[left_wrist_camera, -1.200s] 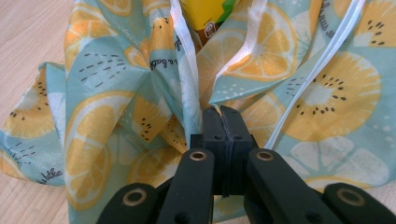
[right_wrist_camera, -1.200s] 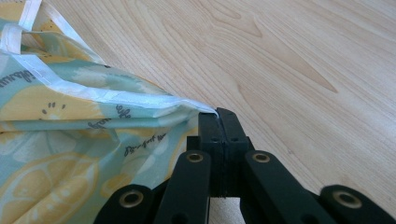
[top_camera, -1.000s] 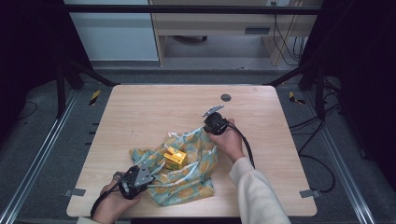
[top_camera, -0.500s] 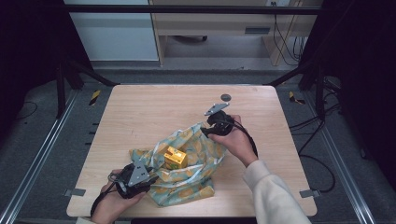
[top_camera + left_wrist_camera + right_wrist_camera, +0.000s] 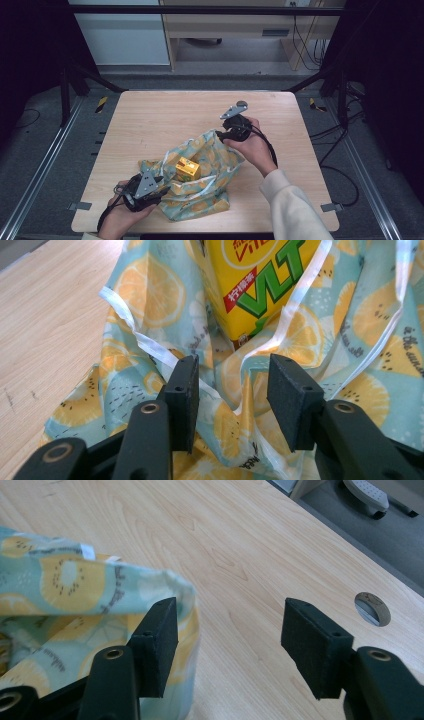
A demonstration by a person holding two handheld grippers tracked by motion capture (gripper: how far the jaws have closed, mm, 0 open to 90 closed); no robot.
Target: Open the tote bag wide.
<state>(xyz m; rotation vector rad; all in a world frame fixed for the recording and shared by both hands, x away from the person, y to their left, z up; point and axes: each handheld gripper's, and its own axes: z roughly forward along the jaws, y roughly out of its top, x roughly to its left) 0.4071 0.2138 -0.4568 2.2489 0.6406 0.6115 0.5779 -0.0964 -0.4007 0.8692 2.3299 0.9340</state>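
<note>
Wrapping step: yellow carton (image 5: 187,169) sits mid-cloth (image 5: 215,155) on the table (image 5: 150,120). Left gripper (image 5: 232,397) and right gripper (image 5: 227,645) both have jaws spread, gripping nothing. Next likely: right pinches the cloth's far corner beside it and folds it over the carton.

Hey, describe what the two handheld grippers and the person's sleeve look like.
Both grippers, left gripper and right gripper, are black with flat rectangular jaw pads, brass-coloured pivot rivets, a grey three-cornered plate on top and a trailing black cable. The right arm wears a cream sleeve.
</note>
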